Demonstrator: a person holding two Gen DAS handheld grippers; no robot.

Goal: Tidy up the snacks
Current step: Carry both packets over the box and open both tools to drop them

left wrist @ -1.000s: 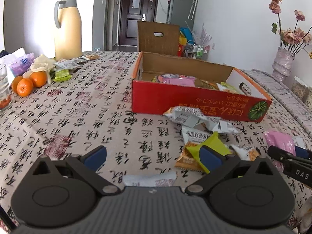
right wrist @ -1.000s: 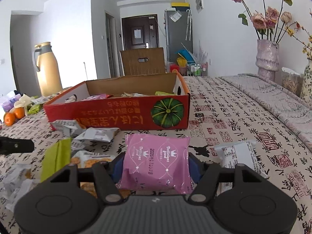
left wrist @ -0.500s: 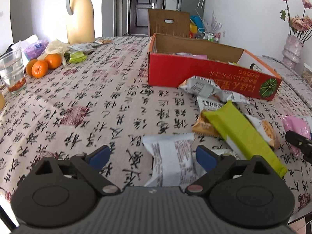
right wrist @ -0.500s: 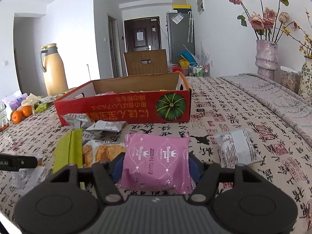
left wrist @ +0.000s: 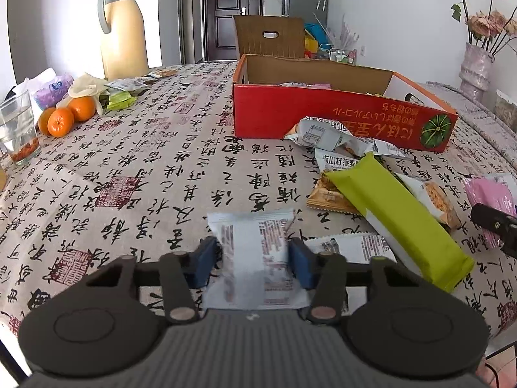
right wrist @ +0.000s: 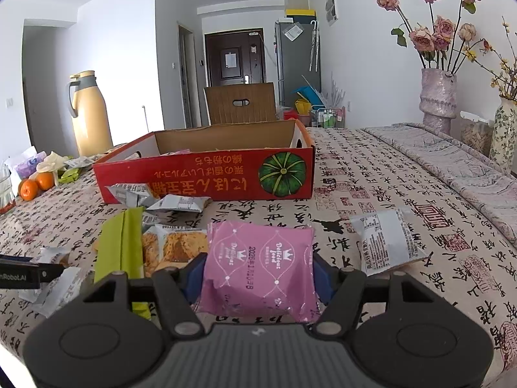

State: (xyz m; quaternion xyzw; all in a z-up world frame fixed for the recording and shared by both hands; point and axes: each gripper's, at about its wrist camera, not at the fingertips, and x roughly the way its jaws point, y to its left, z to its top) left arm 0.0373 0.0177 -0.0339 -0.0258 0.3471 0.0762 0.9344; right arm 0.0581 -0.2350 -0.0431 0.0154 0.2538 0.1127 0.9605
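Currently left gripper (left wrist: pixel 255 260) is pinching a white packet (left wrist: pixel 255 252) between its blue pads, printed side up, just above the bench (left wrist: pixel 129 168). Right gripper (right wrist: pixel 258 273) is clamped on a pink packet (right wrist: pixel 260 270), crinkled, with white crown print. Red box (right wrist: pixel 206 174) sits ahead of both, open-topped. Green bar (left wrist: pixel 397 216) lies just right of the left gripper, atop other packets.

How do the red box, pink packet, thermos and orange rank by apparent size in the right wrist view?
1. red box
2. pink packet, inflated by nearness to the camera
3. thermos, far off, so likely bigger than it looks
4. orange
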